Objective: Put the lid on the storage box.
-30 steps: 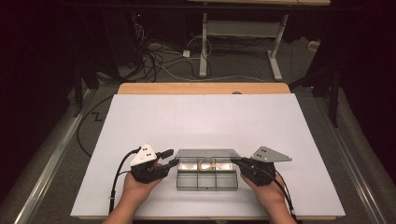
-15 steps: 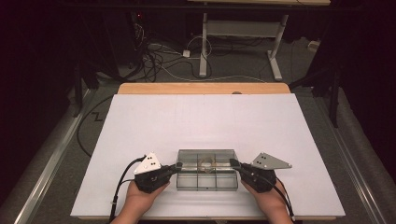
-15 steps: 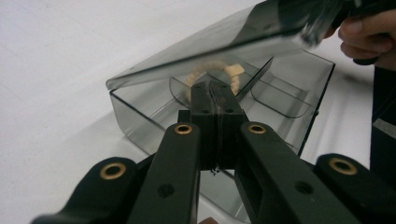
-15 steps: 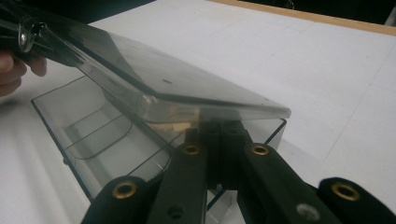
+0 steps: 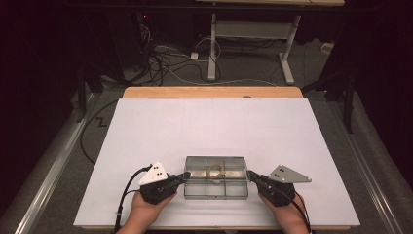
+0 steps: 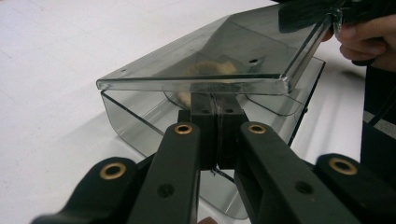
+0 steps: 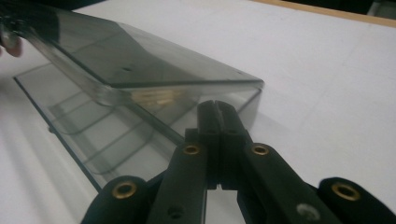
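Gripping: both grippers pinch the ends of a smoky clear box (image 5: 216,178) with a hinged lid (image 6: 210,60).
Box place: near the table's (image 5: 214,122) front edge, about 6 o'clock on the white top in the high view, between the two hands.
Left gripper (image 5: 184,175): at the box's 9 o'clock end; its jaws have just been closing and now stand together, seemingly on the thin wall under the lid in the left gripper view.
Right gripper (image 5: 251,174): at the box's 3 o'clock end; jaws pressed together on the box's end wall, just under the lid's corner in the right gripper view.
Lid: raised and tilted, not flat on the box; which way it hinges is hard to tell.
Inside: divided compartments; a pale ring (image 5: 215,170) lies in the far middle one, toward 12 o'clock.
Hands: each hand wraps its gripper from 6 o'clock.
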A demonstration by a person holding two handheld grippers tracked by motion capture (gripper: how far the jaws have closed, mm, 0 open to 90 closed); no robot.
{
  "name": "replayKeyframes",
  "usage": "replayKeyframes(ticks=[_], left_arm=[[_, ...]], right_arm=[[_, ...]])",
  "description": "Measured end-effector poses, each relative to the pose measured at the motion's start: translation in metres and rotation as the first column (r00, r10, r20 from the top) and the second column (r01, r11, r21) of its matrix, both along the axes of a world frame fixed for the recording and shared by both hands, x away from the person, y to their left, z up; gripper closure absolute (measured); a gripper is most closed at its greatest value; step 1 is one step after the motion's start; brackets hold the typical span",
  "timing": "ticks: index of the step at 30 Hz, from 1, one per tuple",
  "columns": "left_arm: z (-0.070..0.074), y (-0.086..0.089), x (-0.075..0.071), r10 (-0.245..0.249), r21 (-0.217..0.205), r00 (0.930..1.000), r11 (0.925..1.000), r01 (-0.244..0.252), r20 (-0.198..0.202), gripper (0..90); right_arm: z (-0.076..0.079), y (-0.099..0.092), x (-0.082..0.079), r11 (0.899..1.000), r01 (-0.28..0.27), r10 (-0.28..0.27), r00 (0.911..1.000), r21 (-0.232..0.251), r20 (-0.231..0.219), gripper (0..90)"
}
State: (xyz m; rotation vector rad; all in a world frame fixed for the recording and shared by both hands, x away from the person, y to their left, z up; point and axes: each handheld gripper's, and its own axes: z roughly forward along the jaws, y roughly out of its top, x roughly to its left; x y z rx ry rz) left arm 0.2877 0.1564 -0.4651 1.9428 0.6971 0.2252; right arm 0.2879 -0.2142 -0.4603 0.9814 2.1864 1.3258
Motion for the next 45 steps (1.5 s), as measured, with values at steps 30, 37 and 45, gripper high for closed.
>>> replayKeyframes(ticks=[30, 37, 45], left_arm=[[-0.015, 0.012, -0.015, -0.016, -0.019, 0.9997, 0.9997, 0.016, -0.016, 87.2], [-0.016, 0.030, -0.008, 0.039, 0.051, 0.9992, 0.9979, -0.039, 0.003, 87.1], [-0.020, 0.047, 0.002, 0.157, 0.147, 0.9871, 0.9761, -0.160, 0.032, 81.4]], right_arm=[[-0.021, -0.027, 0.000, 0.980, 0.136, -0.159, 0.9725, -0.144, -0.170, 0.2], [-0.021, -0.028, 0.000, 0.981, 0.136, -0.157, 0.9755, -0.141, -0.154, 0.1], [-0.019, -0.029, -0.001, 0.983, 0.146, -0.160, 0.9795, -0.111, -0.123, 0.1]])
